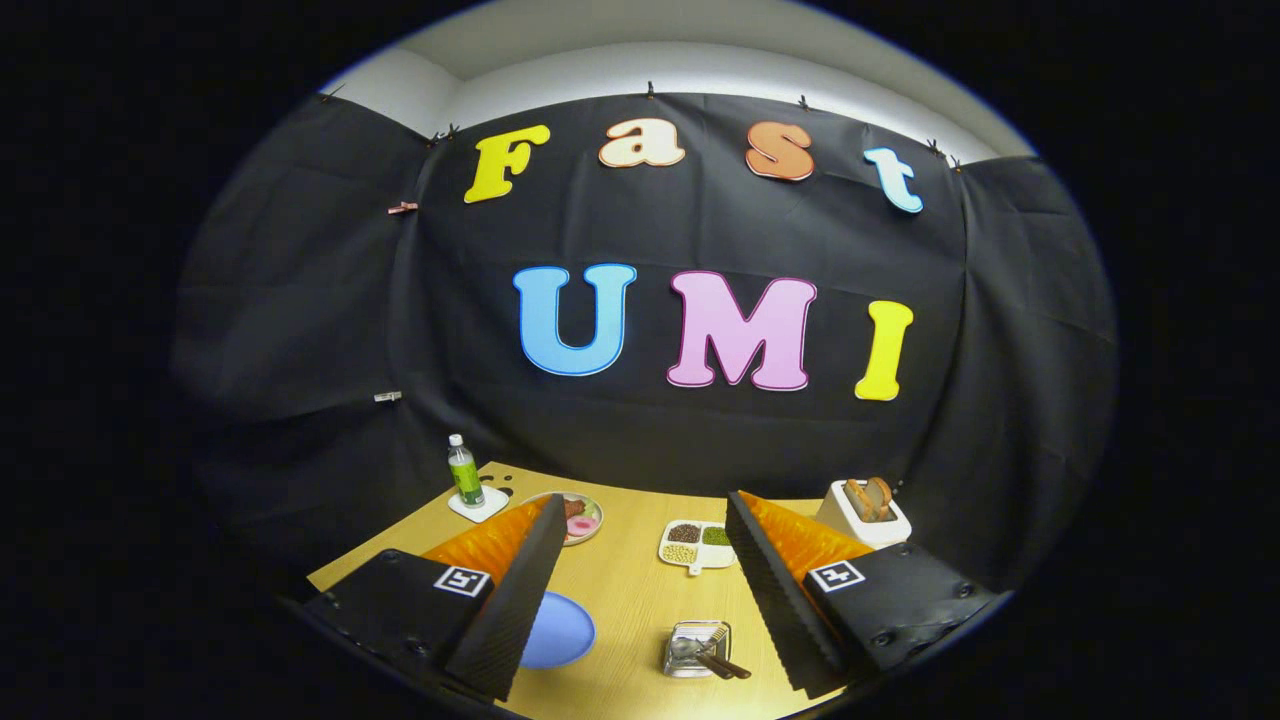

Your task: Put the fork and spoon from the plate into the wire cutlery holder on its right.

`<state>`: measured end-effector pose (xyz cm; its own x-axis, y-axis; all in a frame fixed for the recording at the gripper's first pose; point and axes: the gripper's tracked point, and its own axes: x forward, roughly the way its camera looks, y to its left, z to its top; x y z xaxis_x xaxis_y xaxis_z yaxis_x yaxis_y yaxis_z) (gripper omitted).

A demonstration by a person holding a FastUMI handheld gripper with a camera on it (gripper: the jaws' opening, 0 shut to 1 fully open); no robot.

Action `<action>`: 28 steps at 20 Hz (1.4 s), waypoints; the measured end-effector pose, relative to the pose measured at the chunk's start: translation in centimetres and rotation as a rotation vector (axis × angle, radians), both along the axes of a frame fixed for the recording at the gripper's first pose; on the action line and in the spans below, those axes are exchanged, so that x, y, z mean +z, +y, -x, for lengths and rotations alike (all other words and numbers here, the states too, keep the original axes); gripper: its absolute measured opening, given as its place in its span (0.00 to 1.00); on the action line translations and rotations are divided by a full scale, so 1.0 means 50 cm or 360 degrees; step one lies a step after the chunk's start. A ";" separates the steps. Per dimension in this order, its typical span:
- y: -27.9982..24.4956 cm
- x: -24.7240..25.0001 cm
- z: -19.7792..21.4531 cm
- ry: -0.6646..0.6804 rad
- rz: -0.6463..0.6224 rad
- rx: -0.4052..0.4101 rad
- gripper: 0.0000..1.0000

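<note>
**Cutlery appears already in the holder; gripper empty**

Wooden tabletop inside the black-cloth booth, viewed from my hand-held gripper held well above the surface. Its two fingers are spread wide apart with nothing between them; I am gripping nothing.

Blue plate: partly hidden behind my left finger. The part I can see is bare, no fork or spoon lying on it. I cannot check the hidden portion.

Wire cutlery holder: stands on the table to the right of the plate, between my fingers and nearer the right one. Utensils sit in it, with dark handles leaning out toward the right and something shiny, bowl-shaped, at the left. Too small to tell fork from spoon, or to count with certainty.

Further back: a green bottle on a white coaster, a dish of toy food, a divided tray of beans, a white toaster with bread in it.

Judgement: both transfers look done, or very nearly. What remains, if anything, is confirming that two pieces are in the holder and that the hidden part of the plate is bare.
</note>
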<state>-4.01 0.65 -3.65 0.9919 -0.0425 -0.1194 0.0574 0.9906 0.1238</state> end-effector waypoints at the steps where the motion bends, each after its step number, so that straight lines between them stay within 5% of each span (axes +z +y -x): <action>1: 0.007 0.007 0.002 -0.0015 -0.0005 0.0000 0.99; 19: 0.020 0.022 -0.007 -0.0013 -0.0028 -0.0008 0.99; 28: -0.002 0.043 -0.032 -0.0111 0.0045 0.0278 0.98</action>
